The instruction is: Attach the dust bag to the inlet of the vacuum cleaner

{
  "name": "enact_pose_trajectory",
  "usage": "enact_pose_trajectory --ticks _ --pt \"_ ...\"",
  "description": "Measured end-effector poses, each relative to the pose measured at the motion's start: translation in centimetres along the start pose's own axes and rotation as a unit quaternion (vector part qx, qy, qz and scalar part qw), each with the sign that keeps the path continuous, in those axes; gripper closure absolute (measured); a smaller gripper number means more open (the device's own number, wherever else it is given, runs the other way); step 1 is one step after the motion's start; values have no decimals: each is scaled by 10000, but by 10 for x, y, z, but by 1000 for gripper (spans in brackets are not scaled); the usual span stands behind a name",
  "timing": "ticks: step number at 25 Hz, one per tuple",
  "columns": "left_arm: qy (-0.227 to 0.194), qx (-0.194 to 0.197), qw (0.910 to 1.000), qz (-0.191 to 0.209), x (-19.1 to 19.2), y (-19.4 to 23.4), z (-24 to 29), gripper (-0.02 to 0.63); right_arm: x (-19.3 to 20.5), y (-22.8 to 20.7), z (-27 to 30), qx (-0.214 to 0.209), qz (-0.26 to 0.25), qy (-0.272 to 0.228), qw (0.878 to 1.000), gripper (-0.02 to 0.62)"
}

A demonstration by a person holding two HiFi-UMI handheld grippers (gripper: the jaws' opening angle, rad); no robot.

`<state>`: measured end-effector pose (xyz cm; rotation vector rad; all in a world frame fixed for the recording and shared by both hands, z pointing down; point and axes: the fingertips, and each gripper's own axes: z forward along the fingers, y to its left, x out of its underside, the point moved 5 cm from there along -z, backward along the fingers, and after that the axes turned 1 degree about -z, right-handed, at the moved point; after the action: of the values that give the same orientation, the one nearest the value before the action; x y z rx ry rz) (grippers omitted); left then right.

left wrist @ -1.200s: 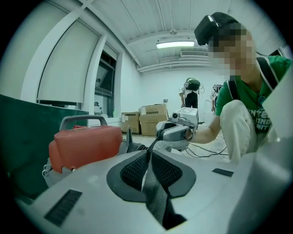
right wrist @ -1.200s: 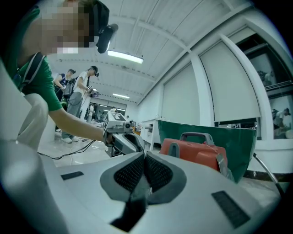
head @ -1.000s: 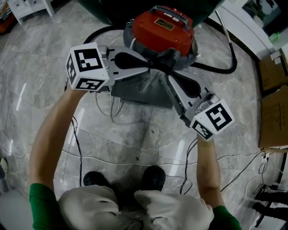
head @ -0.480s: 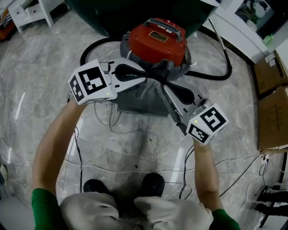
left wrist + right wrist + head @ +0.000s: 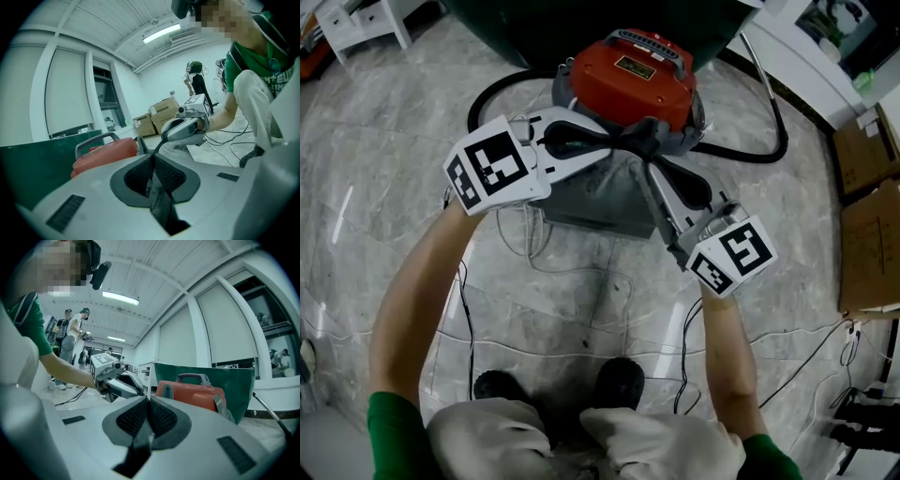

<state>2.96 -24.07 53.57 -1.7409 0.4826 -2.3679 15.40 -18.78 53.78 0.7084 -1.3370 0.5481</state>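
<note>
Dust bag sits just in front of the red vacuum cleaner, its top edge clamped by the right gripper; the left gripper, jaws opening, pinches it too.

Marble floor, red vacuum cleaner, black hose, cardboard boxes

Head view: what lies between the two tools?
The grey dust bag, held by the right tool and the left tool, whose jaws are opening: head view.
</note>
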Motion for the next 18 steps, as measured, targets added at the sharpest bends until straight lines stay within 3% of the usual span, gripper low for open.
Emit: enact_pose_trajectory --ticks 11,18 --pt "26 -229 9995 198 1 13 14 574 9 -23 6 39 90 -104 9999 571" --pt "82 -568 9977 349 5 23 23 569 11 -36 12 85 43 -125 9999 568"
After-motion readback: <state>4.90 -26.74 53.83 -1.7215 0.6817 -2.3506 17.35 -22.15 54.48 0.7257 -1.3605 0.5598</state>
